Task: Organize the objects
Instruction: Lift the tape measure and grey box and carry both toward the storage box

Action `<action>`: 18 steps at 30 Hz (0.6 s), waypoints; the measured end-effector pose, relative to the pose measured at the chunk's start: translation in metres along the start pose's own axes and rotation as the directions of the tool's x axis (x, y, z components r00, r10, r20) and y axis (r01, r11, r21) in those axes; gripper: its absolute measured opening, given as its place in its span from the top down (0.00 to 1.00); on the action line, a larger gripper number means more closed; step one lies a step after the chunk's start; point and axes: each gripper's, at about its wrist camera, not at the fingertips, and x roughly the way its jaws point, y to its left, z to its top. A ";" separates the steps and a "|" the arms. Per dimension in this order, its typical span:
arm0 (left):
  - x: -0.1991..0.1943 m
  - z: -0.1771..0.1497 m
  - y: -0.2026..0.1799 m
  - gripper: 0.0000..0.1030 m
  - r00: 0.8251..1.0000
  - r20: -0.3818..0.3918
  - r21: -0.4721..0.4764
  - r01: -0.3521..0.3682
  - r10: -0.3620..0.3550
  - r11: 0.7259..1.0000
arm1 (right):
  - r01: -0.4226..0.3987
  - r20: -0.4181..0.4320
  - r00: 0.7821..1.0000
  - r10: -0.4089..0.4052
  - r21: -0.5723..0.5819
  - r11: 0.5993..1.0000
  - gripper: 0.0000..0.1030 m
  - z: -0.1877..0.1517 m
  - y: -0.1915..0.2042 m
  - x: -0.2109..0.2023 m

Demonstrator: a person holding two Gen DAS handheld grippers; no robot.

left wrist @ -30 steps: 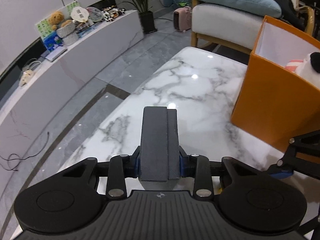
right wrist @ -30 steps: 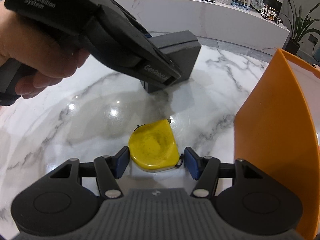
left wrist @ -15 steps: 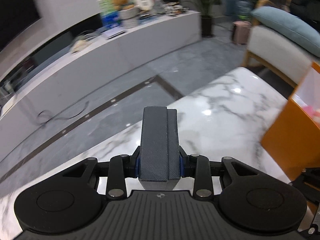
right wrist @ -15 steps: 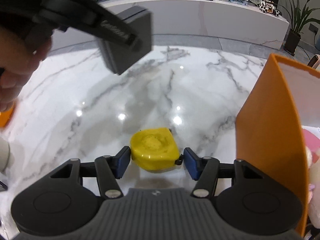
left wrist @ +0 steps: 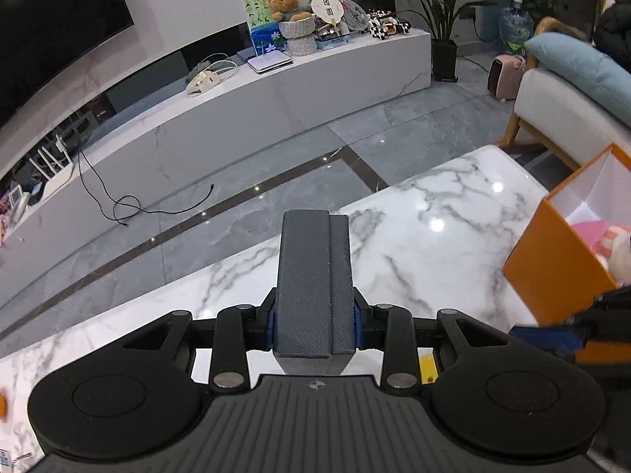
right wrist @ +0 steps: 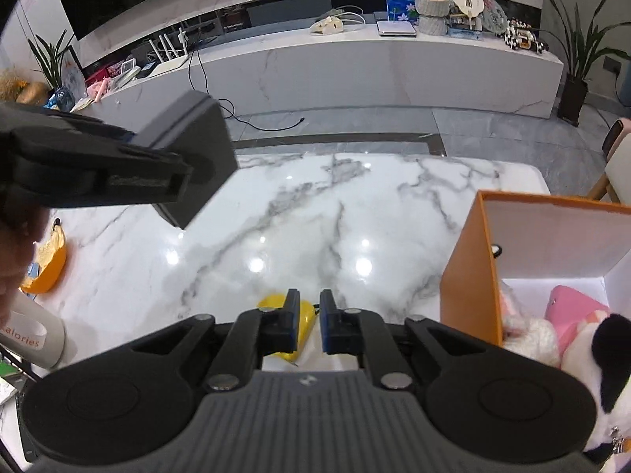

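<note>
Grey textured box (left wrist: 313, 287) sits clamped in the left claw (left wrist: 314, 325), lifted clear above the marble desk (left wrist: 434, 244). Beside it the right claw (right wrist: 307, 325) is closing, its pads nearly together with nothing between them; the yellow lump (right wrist: 305, 317) lies on the desk just under them. To the right stands the orange box (right wrist: 465, 287) with soft toys inside. A cream cup (right wrist: 29, 335) at the left edge reads "calories"

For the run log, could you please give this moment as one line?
left gripper: shut on grey case; right gripper: closing, empty; yellow tape measure: on table
</note>
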 end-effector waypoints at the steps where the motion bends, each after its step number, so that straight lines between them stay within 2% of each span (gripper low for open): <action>1: -0.001 -0.002 0.000 0.62 1.000 0.000 -0.005 0.001 -0.001 1.000 | -0.001 -0.002 1.000 0.001 0.024 1.000 0.85 -0.001 -0.005 0.002; 2: -0.003 -0.004 0.000 0.62 1.000 0.000 -0.009 0.003 -0.003 1.000 | -0.003 -0.005 1.000 0.003 0.045 0.999 0.60 0.000 -0.008 0.004; 3: -0.004 -0.006 0.000 0.62 1.000 -0.001 -0.015 0.005 -0.005 1.000 | -0.004 -0.006 1.000 0.004 0.065 0.998 0.30 0.000 -0.011 0.006; 6: -0.007 -0.013 0.002 0.62 1.000 -0.004 -0.018 0.016 -0.016 1.000 | -0.024 -0.024 0.999 0.026 0.075 0.997 0.28 -0.004 -0.005 0.019; 11: -0.007 -0.021 0.010 0.62 1.000 -0.017 -0.024 0.008 -0.009 1.000 | 0.043 -0.074 0.996 -0.044 -0.025 0.999 0.29 -0.021 0.029 0.049; 13: -0.007 -0.024 0.013 0.62 1.000 -0.019 -0.033 0.013 -0.014 0.999 | 0.073 -0.086 0.993 -0.076 -0.040 0.997 0.31 -0.027 0.038 0.062; 15: -0.007 -0.027 0.015 0.62 1.000 -0.022 -0.028 0.016 -0.017 0.999 | 0.092 -0.090 0.991 -0.097 -0.051 0.994 0.44 -0.031 0.044 0.071; 18: -0.008 -0.031 0.017 0.62 1.000 -0.022 -0.024 0.021 -0.021 0.999 | 0.121 -0.098 0.987 -0.128 -0.076 0.990 0.45 -0.035 0.052 0.082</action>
